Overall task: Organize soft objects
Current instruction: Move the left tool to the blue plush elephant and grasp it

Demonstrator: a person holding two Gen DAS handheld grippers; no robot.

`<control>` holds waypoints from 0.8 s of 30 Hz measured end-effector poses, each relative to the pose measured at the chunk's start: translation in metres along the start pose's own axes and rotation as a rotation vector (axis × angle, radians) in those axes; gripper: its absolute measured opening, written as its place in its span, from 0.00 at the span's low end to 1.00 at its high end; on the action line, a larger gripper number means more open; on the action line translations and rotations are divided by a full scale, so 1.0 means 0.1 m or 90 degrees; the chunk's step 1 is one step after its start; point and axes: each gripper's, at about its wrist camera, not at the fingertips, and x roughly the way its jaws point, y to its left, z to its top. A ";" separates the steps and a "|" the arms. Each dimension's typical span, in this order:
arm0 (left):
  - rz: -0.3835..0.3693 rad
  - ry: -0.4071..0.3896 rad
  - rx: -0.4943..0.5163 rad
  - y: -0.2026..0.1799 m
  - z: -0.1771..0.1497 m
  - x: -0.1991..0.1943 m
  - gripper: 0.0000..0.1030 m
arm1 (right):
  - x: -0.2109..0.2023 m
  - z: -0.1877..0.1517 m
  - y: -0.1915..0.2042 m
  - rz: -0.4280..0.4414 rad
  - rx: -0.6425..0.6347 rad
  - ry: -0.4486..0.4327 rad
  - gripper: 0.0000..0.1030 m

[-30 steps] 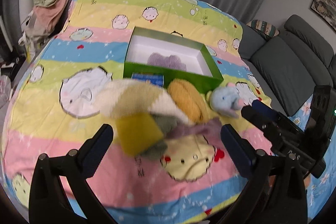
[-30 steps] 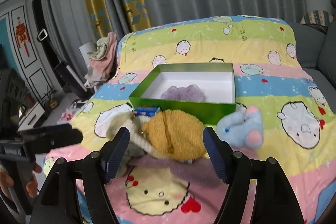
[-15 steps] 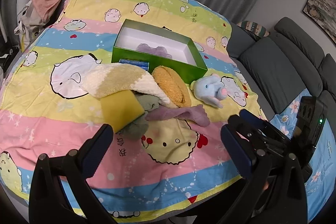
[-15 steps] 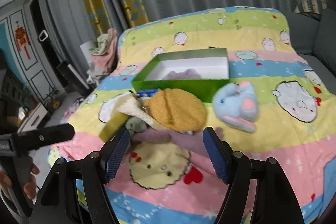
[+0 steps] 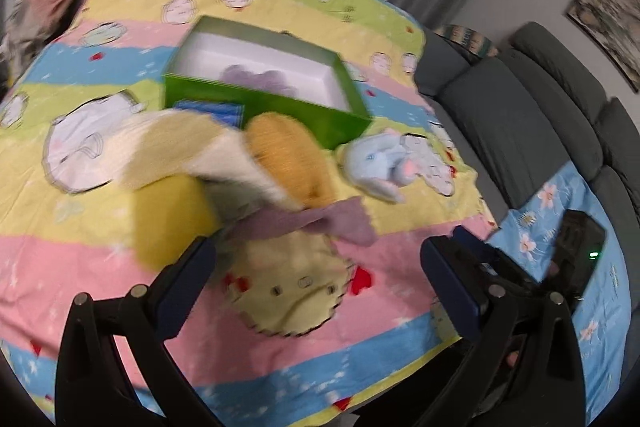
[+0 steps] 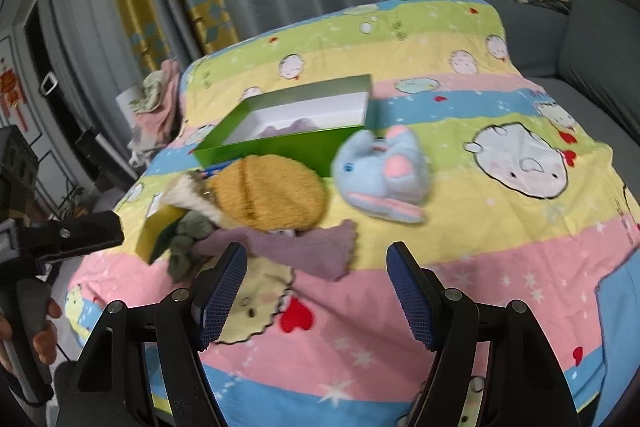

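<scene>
With both our left gripper [image 5: 316,279] and right gripper [image 6: 316,291] spread wide and empty, we judge the purple cloth [image 6: 304,247] limp and light, best pinched mid-fold.

Black frames, silver screw heads and blue ribbed pads are seen on the left gripper [image 5: 316,275] and right gripper [image 6: 316,291].

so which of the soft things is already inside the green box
Only the purple fuzzy item, lying in the green box. The orange round plush, blue elephant toy and mauve cloth lie outside it.
</scene>
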 end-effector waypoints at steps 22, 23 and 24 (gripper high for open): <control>-0.059 0.129 0.027 -0.76 0.79 1.73 0.99 | 0.87 0.47 -0.74 -0.007 -0.008 0.035 0.71; -0.059 0.133 0.026 -0.76 0.80 1.78 0.99 | 0.91 0.48 -0.74 0.000 -0.010 0.037 0.71; -0.060 0.139 0.024 -0.76 0.81 1.84 0.99 | 0.97 0.51 -0.75 0.004 -0.011 0.040 0.71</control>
